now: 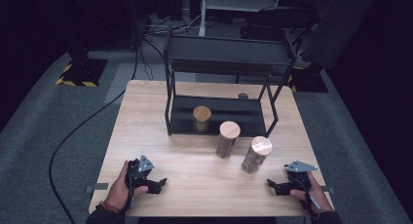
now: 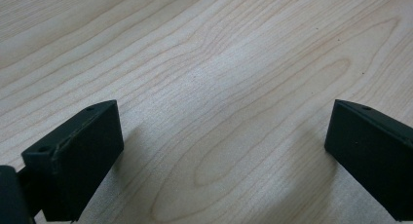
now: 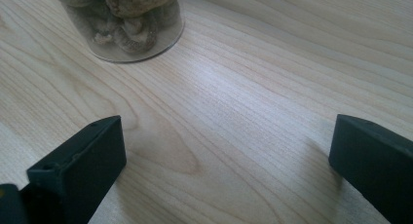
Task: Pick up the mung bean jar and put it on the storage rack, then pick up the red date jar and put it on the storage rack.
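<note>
On the pale wooden table (image 1: pixel 195 180), near its front edge, the left gripper (image 1: pixel 157 184) and right gripper (image 1: pixel 273 186) rested well apart, each with its black jaws spread wide and nothing between them. Nearest the right gripper stood a clear glass jar with a round wooden lid (image 1: pixel 256 155) (brown dried pieces inside), upright beside a second lidded jar (image 1: pixel 228 139), while a third jar (image 1: pixel 201 118) sat on the bottom shelf of the black metal rack (image 1: pixel 229 56).

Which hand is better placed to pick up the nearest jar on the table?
Right. The right tongs rest open just beside the jar at the table's right front; its base shows close ahead in the right gripper view. The left tongs, also open, face bare wood.
</note>
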Demonstrator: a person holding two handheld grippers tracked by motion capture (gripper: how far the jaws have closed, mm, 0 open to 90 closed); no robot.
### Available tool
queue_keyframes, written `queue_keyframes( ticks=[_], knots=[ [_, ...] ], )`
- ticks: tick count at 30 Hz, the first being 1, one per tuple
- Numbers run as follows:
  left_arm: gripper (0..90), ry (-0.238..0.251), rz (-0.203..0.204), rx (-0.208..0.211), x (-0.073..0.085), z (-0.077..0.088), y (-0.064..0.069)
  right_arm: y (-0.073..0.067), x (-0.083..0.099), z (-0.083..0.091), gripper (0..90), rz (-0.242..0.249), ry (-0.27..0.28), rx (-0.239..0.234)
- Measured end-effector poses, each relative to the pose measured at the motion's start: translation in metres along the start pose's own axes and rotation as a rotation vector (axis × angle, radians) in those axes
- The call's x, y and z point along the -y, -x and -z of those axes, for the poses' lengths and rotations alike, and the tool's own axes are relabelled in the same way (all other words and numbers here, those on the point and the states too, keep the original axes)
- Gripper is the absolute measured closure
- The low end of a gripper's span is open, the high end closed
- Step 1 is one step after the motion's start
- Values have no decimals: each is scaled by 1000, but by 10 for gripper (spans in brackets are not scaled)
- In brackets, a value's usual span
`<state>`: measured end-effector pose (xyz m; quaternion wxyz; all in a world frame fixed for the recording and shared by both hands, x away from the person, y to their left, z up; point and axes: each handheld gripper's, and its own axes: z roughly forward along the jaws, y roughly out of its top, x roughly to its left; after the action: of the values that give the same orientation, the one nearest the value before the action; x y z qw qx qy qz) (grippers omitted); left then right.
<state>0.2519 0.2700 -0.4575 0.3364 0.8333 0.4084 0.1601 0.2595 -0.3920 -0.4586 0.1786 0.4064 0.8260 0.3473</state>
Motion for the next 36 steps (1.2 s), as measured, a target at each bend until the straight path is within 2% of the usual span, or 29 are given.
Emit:
queue_keyframes(
  ticks=[19,24,36],
  knots=[
    [2,0,-3,2,0,0,-1,-3,1,2,16,3,0,-3],
    [2,0,-3,2,0,0,-1,-3,-1,7,21,0,17,-23],
    [2,0,-3,2,0,0,-1,-16,-14,23,21,30,25,-21]
  ],
)
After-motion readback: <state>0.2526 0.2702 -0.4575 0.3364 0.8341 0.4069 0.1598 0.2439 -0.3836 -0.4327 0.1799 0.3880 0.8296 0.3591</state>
